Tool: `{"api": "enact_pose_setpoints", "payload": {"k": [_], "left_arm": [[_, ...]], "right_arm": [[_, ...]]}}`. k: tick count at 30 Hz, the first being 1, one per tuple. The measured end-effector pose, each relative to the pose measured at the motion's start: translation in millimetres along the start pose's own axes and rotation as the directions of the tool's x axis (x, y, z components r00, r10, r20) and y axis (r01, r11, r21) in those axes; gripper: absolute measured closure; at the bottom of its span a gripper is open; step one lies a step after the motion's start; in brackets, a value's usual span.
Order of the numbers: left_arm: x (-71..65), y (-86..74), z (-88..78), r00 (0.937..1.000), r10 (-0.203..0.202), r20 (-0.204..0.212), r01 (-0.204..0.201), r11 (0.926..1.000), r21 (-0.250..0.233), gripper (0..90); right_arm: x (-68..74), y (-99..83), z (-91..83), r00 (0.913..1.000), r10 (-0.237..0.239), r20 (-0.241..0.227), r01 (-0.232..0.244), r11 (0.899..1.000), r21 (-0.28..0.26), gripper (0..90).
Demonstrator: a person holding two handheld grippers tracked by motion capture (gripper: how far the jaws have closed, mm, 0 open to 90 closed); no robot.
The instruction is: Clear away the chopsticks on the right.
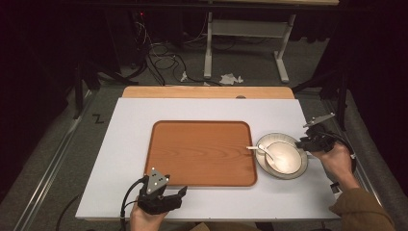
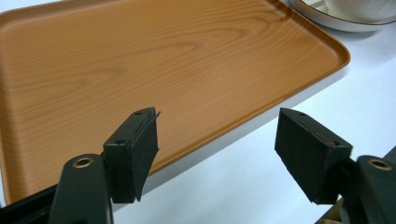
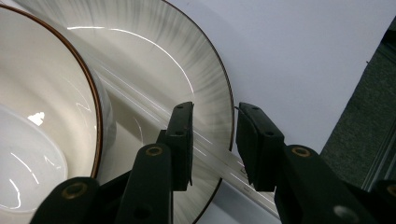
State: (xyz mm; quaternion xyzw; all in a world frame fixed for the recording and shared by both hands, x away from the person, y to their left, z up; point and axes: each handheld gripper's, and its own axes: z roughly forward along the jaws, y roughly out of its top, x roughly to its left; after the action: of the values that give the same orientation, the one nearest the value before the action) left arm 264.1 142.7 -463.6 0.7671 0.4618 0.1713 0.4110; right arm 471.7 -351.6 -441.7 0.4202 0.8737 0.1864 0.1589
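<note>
A white-topped table (image 1: pixel 130 144) stands in a dark room with cables on the grey floor. Near its right edge, a white ceramic bowl (image 1: pixel 285 157) sits on a grey-streaked round plate (image 1: pixel 301 170), beside the wooden tray (image 1: pixel 202 151); its white spoon (image 1: pixel 262 149) points its handle at the tray. The right gripper (image 3: pixel 214 142) straddles the plate's rim, jaws spread; the left gripper (image 2: pixel 215 151) gapes at the near edge.

You have a glossy glazed ceramic bowl (image 3: pixel 42 116) on a shiny streaked plate (image 3: pixel 159 60), a smooth wood-grain tray (image 2: pixel 140 60), and a matt white surface (image 1: pixel 130 125).
</note>
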Motion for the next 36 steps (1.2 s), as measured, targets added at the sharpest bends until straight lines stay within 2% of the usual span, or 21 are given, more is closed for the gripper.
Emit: {"api": "enact_pose_setpoints", "payload": {"k": [6,13,16,18,21,25,28,33,36], "left_arm": [[1.4,-0.3,-0.9,1.0,-0.01,0.0,0.01,0.9999,-0.006,30.0],[-0.3,-0.4,-1.5,1.0,-0.001,-0.002,0.001,1.0,-0.005,29.9],[0.2,-0.6,-1.4,1.0,-0.003,-0.001,0.003,1.0,-0.008,29.9],[0.1,-0.6,-1.6,1.0,-0.002,-0.001,0.002,1.0,-0.008,29.9],[-0.2,-0.3,-1.6,1.0,0.0,-0.002,0.0,1.0,-0.005,29.9],[-0.2,-0.3,-1.3,1.0,-0.001,-0.002,0.001,1.0,-0.005,29.9],[-0.2,-0.2,-1.2,1.0,-0.001,-0.001,0.001,1.0,-0.006,29.9],[0.3,-0.4,-1.3,1.0,-0.002,0.0,0.002,1.0,-0.006,29.9],[0.8,-0.4,-1.4,1.0,-0.005,0.002,0.005,1.0,-0.007,29.8]], "right_arm": [[0.1,5.0,2.7,0.9999,-0.004,-0.012,0.004,1.0,0.019,67.7],[2.6,6.2,8.3,0.9993,-0.017,-0.034,0.019,0.999,0.041,65.9],[2.4,5.5,8.4,0.9991,-0.016,-0.041,0.017,0.999,0.037,67.3],[2.4,5.3,7.2,0.9986,-0.009,-0.052,0.011,0.999,0.044,71.4],[2.5,4.4,6.0,0.9985,-0.022,-0.05,0.025,0.998,0.05,75.2],[1.8,3.2,6.9,0.9985,-0.015,-0.053,0.017,0.999,0.042,74.8],[2.6,4.2,9.2,0.9985,-0.026,-0.048,0.028,0.998,0.051,74.2],[6.0,6.6,14.3,0.9981,-0.038,-0.049,0.041,0.997,0.066,77.4],[6.8,7.3,16.5,0.9977,-0.043,-0.053,0.046,0.997,0.057,79.1]]}}
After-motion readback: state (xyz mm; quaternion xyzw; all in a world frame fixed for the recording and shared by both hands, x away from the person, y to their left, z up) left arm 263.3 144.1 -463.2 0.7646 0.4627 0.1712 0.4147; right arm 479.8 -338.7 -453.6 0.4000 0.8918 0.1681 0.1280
